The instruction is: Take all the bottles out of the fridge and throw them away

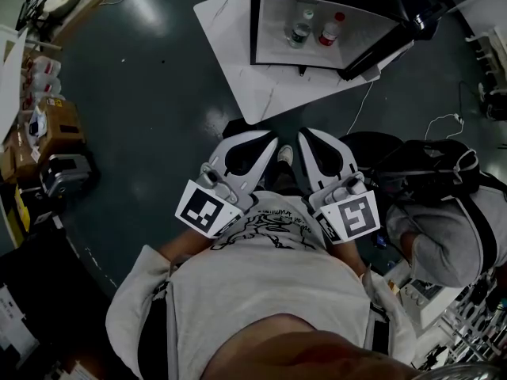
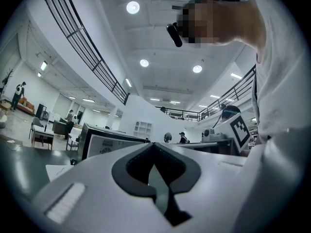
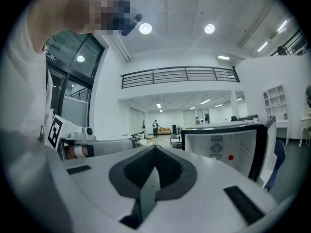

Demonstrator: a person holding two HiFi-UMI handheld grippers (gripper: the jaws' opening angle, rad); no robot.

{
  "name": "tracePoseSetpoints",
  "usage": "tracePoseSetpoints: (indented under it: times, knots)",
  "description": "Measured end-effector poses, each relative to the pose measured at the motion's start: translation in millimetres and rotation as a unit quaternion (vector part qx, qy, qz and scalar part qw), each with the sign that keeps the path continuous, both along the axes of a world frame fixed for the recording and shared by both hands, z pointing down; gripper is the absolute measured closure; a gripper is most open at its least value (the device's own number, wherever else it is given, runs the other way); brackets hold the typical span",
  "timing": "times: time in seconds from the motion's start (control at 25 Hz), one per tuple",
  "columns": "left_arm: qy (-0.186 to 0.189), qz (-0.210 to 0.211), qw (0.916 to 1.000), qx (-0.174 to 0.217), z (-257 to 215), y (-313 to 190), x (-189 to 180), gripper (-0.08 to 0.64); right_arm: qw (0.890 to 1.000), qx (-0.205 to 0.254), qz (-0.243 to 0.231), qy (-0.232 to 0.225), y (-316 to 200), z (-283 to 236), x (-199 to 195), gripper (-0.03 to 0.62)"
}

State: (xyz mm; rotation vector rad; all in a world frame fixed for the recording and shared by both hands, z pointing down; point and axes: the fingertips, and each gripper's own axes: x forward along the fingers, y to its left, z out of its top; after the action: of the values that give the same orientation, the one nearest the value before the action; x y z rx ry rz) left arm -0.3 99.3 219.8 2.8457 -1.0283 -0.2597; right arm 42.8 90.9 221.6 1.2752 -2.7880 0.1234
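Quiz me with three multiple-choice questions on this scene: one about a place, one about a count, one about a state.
1. Where does the fridge stand?
A. on the floor
B. on a white table
C. on a wall shelf

2. How many bottles show inside it?
A. two
B. four
C. none

3. How are the two tongs?
A. both shut, empty
B. both wide open
C. each holding a bottle

Answers:
1 B: the fridge sits on the white table.
2 A: only a pale-capped bottle and a red-capped bottle show.
3 A: the left tongs and right tongs meet with nothing between them.
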Motion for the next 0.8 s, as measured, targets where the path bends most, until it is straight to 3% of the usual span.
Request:
tracePoseSetpoints:
  times: [0.68, 0.8]
  knots:
    - [-0.005, -0.007, 0.9999, -0.009, 0, -30, 29, 0.551, 1.0, -0.001, -0.006, -0.007, -32, 0, 30, 0.583]
    - [-0.01, -0.005, 0.9995, -0.03, 4, -36, 37, 0.551, 1.0, -0.002, -0.008, -0.008, -40, 0, 37, 0.583]
